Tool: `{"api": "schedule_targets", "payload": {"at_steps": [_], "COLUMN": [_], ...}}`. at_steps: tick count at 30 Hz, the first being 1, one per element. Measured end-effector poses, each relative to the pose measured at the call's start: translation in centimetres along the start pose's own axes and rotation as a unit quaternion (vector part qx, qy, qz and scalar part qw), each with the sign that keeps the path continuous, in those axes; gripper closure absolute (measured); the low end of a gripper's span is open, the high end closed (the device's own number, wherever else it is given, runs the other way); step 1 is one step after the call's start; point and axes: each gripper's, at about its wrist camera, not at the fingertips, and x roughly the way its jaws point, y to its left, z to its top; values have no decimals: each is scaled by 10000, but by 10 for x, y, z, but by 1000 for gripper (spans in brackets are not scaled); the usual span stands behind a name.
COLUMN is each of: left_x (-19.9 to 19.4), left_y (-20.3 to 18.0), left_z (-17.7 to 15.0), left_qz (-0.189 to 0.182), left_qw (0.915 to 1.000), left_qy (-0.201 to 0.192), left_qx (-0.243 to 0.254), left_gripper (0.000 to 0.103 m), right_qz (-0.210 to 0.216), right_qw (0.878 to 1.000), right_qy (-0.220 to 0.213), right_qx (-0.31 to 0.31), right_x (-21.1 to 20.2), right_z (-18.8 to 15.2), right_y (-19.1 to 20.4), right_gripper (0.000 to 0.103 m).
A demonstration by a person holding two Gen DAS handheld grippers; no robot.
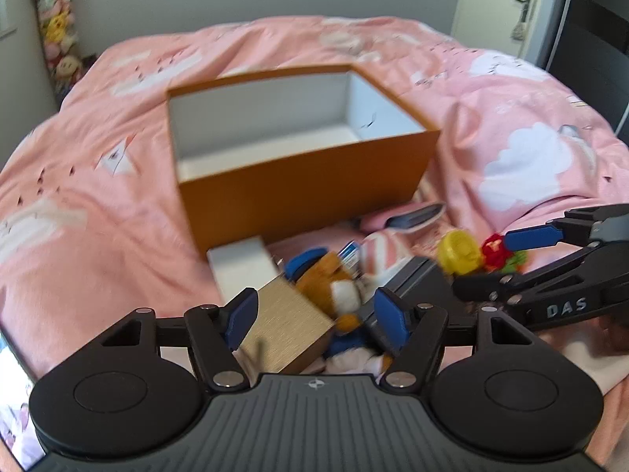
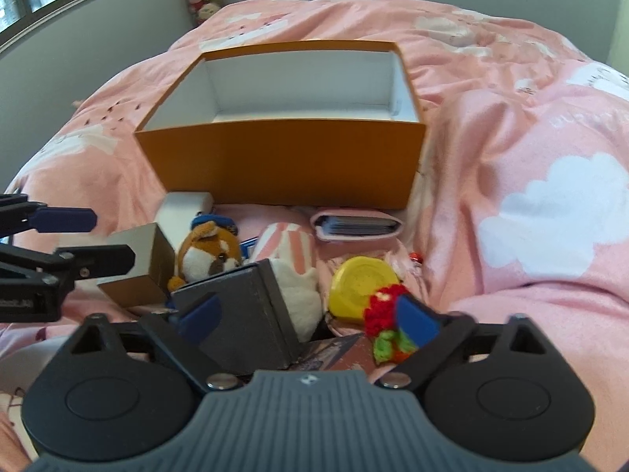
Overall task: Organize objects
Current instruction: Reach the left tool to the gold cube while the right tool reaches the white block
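Note:
An open orange box (image 1: 306, 181) with a white inside stands empty on the pink bed; it also shows in the right wrist view (image 2: 283, 165). In front of it lies a pile: a gold box (image 1: 283, 330) (image 2: 137, 267), a brown plush dog (image 1: 334, 287) (image 2: 208, 251), a dark grey box (image 2: 240, 314), a yellow disc (image 2: 361, 287) (image 1: 460, 251), a red and green crochet flower (image 2: 383, 314), a pink card holder (image 2: 357, 226) and a striped plush (image 2: 291, 259). My left gripper (image 1: 318, 318) is open over the gold box and dog. My right gripper (image 2: 310, 316) is open over the grey box.
A small white box (image 1: 240, 267) (image 2: 184, 208) lies by the orange box's near left corner. The pink duvet (image 1: 98, 196) spreads all around. A shelf of plush toys (image 1: 59, 27) stands at the back left, a door (image 1: 511, 4) at the back right.

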Motion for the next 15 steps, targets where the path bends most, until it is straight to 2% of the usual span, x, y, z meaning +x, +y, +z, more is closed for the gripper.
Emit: {"api": "schedule_targets", "payload": {"at_steps": [2, 5, 9, 11, 15], "left_x": [4, 10, 19, 25, 36], "left_y": [8, 20, 31, 35, 37], "left_z": [-1, -1, -3, -3, -1], "left_qz": [118, 293, 312, 276, 434], "left_qw": [9996, 9975, 9929, 9897, 9836], "left_qy": [118, 271, 528, 633, 831], "left_qx": [-216, -590, -1017, -1254, -1541], "left_gripper": [23, 23, 19, 19, 18], "right_qz": [239, 505, 847, 978, 1038], "right_qw": [9996, 9984, 9955, 9934, 9909], "right_qy": [109, 204, 264, 318, 377], "right_qx": [-80, -126, -337, -498, -768], "right_x": [3, 9, 18, 24, 40], "right_z": [7, 18, 35, 42, 52], "right_y": [2, 6, 17, 24, 35], "right_gripper": [26, 28, 32, 41, 42]}}
